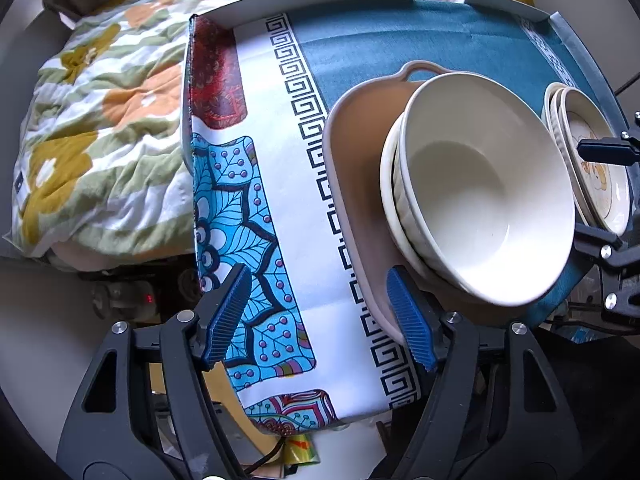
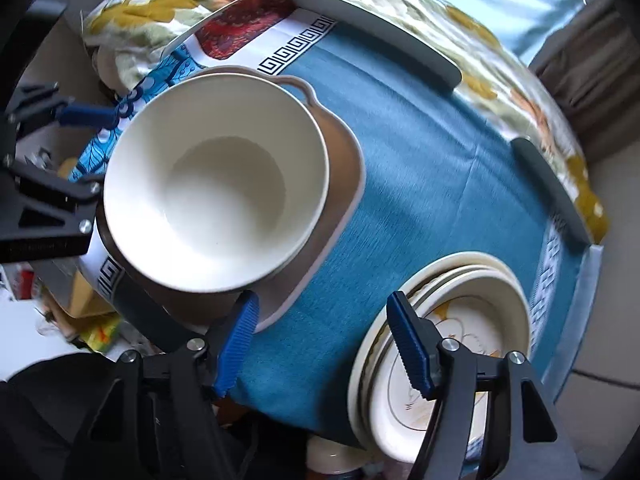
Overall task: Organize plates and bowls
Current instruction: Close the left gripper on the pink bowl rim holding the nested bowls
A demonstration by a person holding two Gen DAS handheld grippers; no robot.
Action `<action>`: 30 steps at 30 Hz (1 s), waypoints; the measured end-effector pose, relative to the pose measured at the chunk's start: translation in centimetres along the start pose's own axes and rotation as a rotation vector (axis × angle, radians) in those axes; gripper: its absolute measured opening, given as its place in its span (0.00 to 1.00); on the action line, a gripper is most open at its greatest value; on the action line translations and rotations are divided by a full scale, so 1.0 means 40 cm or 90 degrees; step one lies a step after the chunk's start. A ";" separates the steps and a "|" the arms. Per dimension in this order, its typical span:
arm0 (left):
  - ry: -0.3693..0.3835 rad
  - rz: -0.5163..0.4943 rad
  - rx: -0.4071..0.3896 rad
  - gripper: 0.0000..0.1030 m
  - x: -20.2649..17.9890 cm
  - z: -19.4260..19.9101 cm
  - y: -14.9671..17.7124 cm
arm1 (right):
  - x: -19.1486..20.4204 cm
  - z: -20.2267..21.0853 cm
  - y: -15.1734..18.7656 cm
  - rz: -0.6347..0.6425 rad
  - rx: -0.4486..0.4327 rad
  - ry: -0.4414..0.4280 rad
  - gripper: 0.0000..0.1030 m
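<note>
Both your grippers hang over the table with their fingers apart, gripping nothing.

Your left gripper [image 1: 320, 316] straddles the near rim of the pale pink rectangular tray with loop handles [image 1: 348, 160], its blue ribbed fingers [image 1: 412, 316] not pressing it. On that tray sits the stack of white ceramic bowls [image 1: 484, 188]. Your right gripper [image 2: 324, 344] hovers between the tray and the stack of cream plates with a painted centre [image 2: 452, 344], over the teal patterned tablecloth [image 2: 420, 152]. Beyond the table lies a floral quilt [image 1: 100, 120].
</note>
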State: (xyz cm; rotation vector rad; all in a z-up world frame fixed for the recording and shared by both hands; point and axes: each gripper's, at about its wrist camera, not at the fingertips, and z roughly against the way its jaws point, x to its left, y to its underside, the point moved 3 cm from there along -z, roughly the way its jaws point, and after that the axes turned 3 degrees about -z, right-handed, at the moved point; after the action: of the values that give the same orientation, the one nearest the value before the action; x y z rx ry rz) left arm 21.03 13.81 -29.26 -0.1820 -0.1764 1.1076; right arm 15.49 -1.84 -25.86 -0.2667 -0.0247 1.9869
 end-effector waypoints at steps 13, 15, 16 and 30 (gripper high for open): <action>0.005 -0.014 0.012 0.63 -0.007 -0.014 -0.013 | 0.037 0.003 -0.004 0.058 -0.008 0.004 0.41; 0.004 -0.013 0.010 0.63 -0.007 -0.014 -0.013 | 0.045 -0.004 -0.003 0.059 -0.008 -0.001 0.37; 0.005 -0.011 0.009 0.63 -0.006 -0.014 -0.013 | 0.047 -0.006 -0.003 0.057 -0.009 -0.002 0.36; 0.057 -0.022 -0.029 0.25 -0.020 -0.032 -0.017 | 0.008 -0.099 -0.011 -0.078 -0.046 -0.132 0.24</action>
State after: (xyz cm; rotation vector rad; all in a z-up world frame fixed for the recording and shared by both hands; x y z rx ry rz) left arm 21.56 12.72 -30.40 -0.2668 -0.1248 1.0591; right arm 16.56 -1.76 -29.73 -0.1022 -0.2410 1.8864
